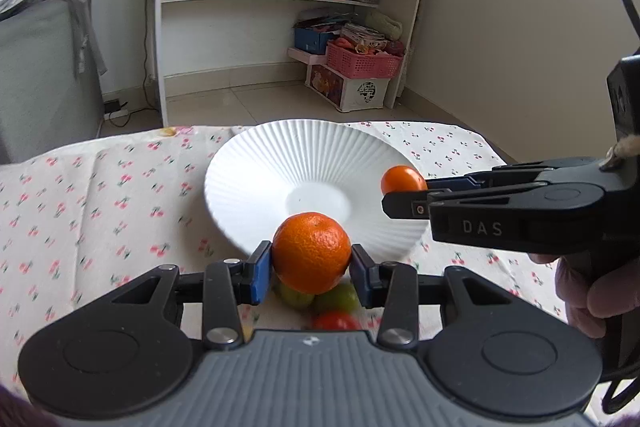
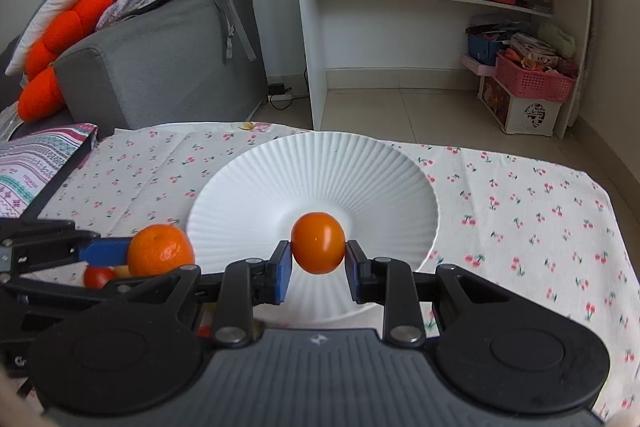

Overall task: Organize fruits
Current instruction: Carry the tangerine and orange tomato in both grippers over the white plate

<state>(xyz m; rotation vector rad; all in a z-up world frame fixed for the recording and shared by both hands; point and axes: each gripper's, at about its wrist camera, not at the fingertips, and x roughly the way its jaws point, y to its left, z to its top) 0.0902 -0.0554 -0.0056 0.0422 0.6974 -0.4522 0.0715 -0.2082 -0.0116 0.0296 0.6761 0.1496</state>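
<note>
My left gripper (image 1: pixel 311 267) is shut on a large orange mandarin (image 1: pixel 311 253), held above the near rim of a white ribbed plate (image 1: pixel 256 171). My right gripper (image 2: pixel 318 263) is shut on a smaller smooth orange fruit (image 2: pixel 318 243), hanging over the plate (image 2: pixel 248 195) near its middle. The small fruit (image 1: pixel 402 179) and right gripper (image 1: pixel 404 195) also show over the plate's right side in the left wrist view. The mandarin (image 2: pixel 160 250) shows at the left in the right wrist view. Beneath my left gripper lie green fruits (image 1: pixel 336 297) and a red tomato (image 1: pixel 336 321) on the cloth.
The table carries a white cloth with cherry print (image 2: pixel 520 211). A red tomato (image 2: pixel 98 277) lies by the plate's left. A patterned box (image 2: pixel 36 163) sits at the left table edge. Beyond stand a grey sofa (image 2: pixel 160 59) and a white shelf unit (image 2: pixel 440 27).
</note>
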